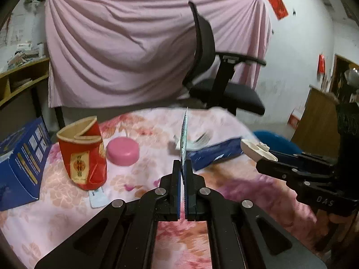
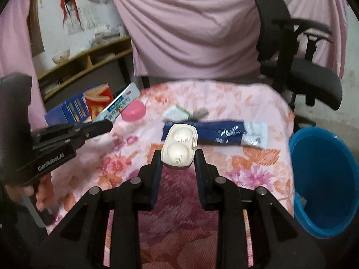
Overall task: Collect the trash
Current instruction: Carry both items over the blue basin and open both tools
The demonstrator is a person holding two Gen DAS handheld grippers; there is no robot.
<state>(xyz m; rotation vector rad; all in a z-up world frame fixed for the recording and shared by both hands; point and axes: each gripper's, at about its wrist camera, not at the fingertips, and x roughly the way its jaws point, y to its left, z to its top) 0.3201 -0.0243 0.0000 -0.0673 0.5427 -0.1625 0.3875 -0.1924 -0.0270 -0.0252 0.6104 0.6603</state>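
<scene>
Black jaws of the left gripper (image 1: 182, 165) are pinching a flat printed packet (image 1: 184, 132) edge-on, so it is standing up thin between the pads above the floral cloth (image 1: 56, 201). Alongside, the right gripper (image 2: 178, 157) is clamping a white two-domed case (image 2: 179, 145) by its sides, holding it clear of the cloth. Beyond it, a long blue wrapper (image 2: 215, 132) is lying flat across the cloth, with a small pale packet (image 2: 176, 113) just behind. Farther left, a dented red cup (image 1: 82, 152) is standing beside a pink lid (image 1: 122, 151) and a blue box (image 1: 21, 161). A blue bin (image 2: 325, 179) is sitting off the table's right edge, before a black office chair (image 2: 303, 67).
</scene>
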